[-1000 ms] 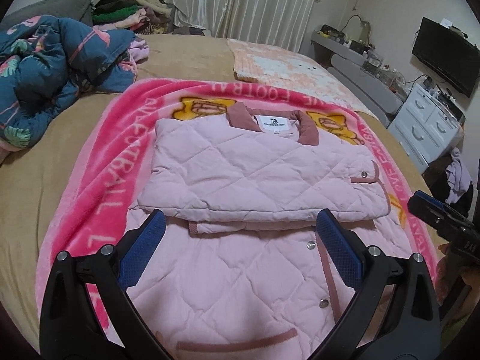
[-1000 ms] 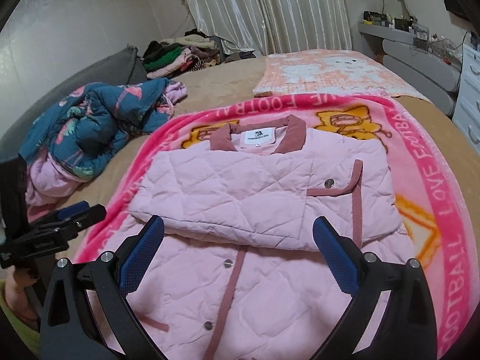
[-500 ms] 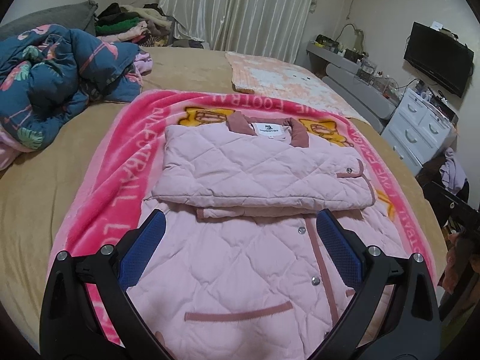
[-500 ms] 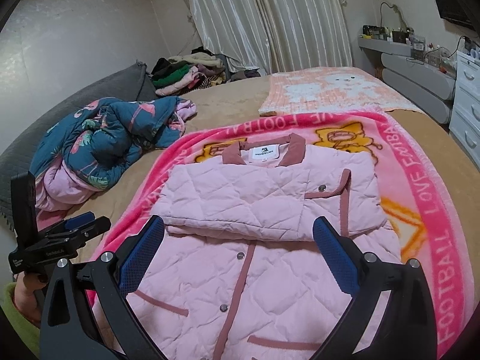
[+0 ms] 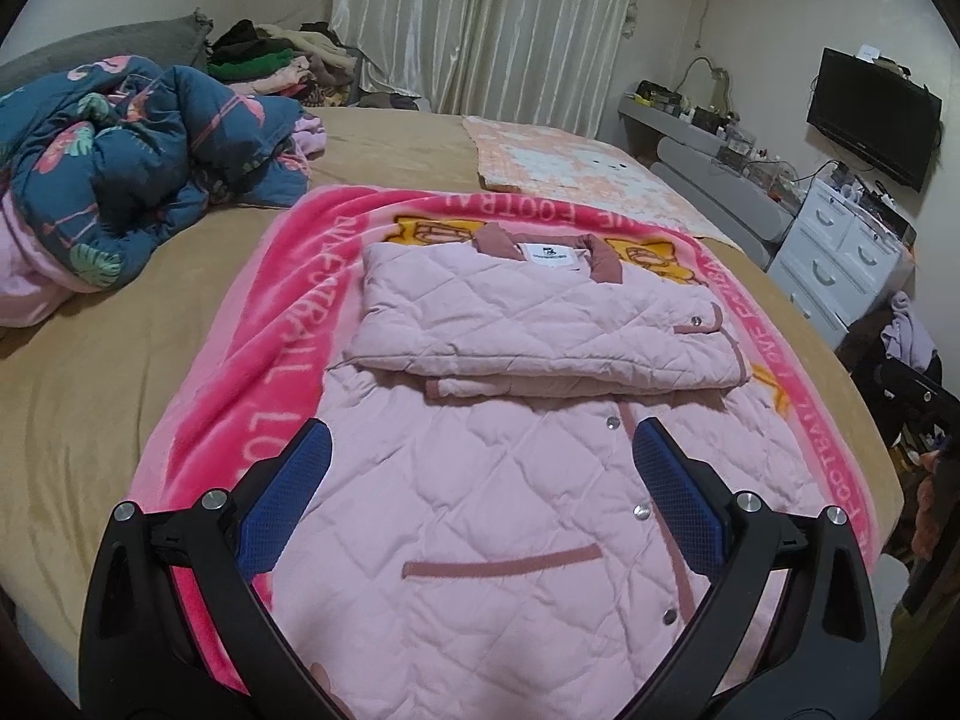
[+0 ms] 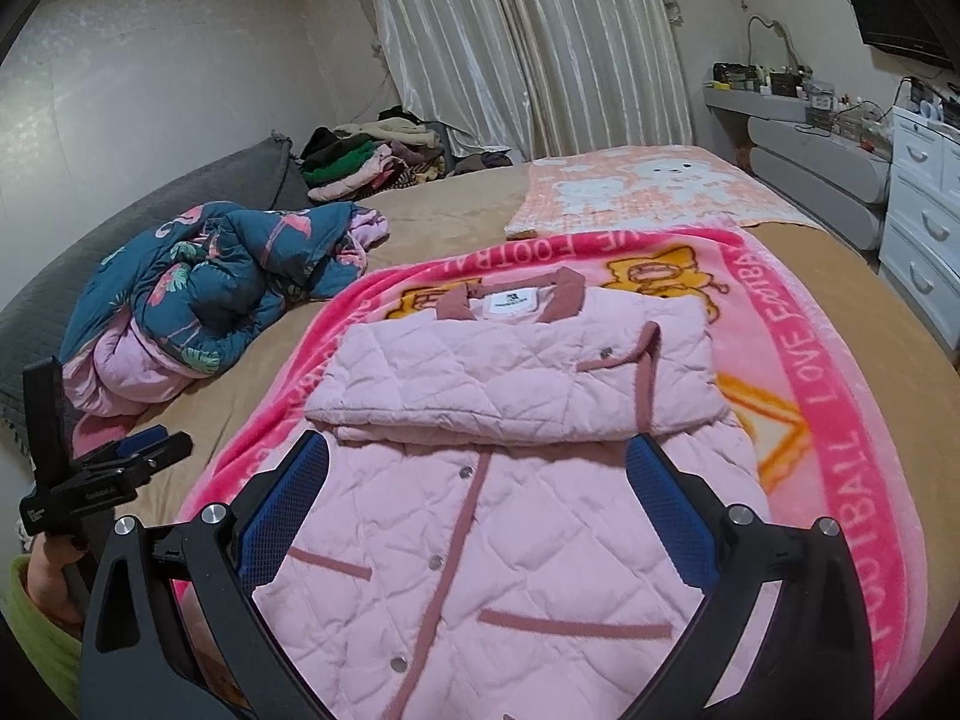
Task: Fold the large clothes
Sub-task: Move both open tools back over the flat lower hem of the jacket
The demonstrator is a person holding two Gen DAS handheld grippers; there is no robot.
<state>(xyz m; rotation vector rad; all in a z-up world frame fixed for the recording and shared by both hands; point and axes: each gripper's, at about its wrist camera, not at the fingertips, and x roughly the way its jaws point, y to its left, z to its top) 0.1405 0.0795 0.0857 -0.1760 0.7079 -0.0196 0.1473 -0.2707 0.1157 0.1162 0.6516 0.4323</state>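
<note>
A pale pink quilted jacket with dusty-rose trim lies flat on a bright pink blanket. Its sleeves are folded across the chest into a thick band below the collar. My left gripper is open and empty, held above the jacket's lower half. My right gripper is open and empty too, above the jacket and its sleeve band. The left gripper also shows at the left edge of the right wrist view, beside the pink blanket.
The blanket lies on a tan bed. A crumpled dark blue floral duvet sits at the left, a peach blanket at the far end, a clothes pile by the curtains. White drawers stand to the right.
Both grippers have pulled back and risen from the jacket, so its hem and pocket trims now show. Both stayed open. The jacket has not moved.
</note>
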